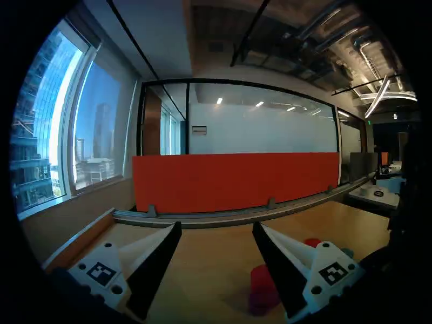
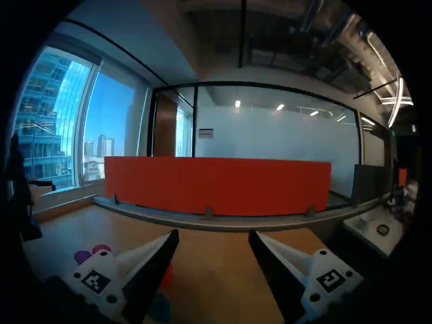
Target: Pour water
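My left gripper (image 1: 216, 225) stands open above a wooden table (image 1: 216, 264), nothing between its fingers. A red cup (image 1: 263, 279) sits low beside its right finger, with a magenta cup (image 1: 258, 303) just in front of it. Another red item (image 1: 312, 242) and a teal one (image 1: 348, 252) peek out behind that finger. My right gripper (image 2: 213, 233) is open too and holds nothing. A purple cup (image 2: 82, 256) and a pink cup (image 2: 101, 249) lie to its left. A red cup (image 2: 168, 275) and a blue item (image 2: 159, 309) are partly hidden by its left finger.
An orange divider panel (image 1: 237, 181) on a grey rail (image 1: 227, 217) closes off the table's far edge. Windows (image 1: 59, 140) run along the left wall. A second desk (image 2: 378, 229) with small items stands at the right. A dark shape (image 2: 19, 189) rises at the far left.
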Available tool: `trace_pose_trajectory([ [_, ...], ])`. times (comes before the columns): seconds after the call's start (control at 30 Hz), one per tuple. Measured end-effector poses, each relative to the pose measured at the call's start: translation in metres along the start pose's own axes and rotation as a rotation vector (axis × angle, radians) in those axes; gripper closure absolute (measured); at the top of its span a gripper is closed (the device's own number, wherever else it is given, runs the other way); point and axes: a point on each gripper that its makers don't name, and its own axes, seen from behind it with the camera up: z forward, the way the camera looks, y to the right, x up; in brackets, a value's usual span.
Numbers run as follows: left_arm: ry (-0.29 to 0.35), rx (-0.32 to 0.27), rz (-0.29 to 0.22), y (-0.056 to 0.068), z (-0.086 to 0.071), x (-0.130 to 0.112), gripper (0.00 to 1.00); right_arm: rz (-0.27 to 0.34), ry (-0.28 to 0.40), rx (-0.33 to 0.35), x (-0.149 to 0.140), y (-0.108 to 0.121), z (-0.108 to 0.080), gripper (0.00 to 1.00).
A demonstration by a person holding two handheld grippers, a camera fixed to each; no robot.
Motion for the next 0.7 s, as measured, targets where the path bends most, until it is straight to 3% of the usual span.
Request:
trace_pose_trajectory([
  [0.37,-0.034,-0.114,-0.038,0.020,0.010,0.013,0.02,0.025,0.000,0.087,0.019,-0.015,0.003,0.00],
  [0.57,-0.023,-0.184,-0.015,0.032,0.013,0.020,0.02,0.017,-0.004,0.187,0.019,-0.031,0.000,0.00],
  [0.7,-0.015,-0.259,-0.033,0.049,0.013,0.027,0.02,0.015,0.007,0.263,0.024,-0.044,-0.006,0.00],
])
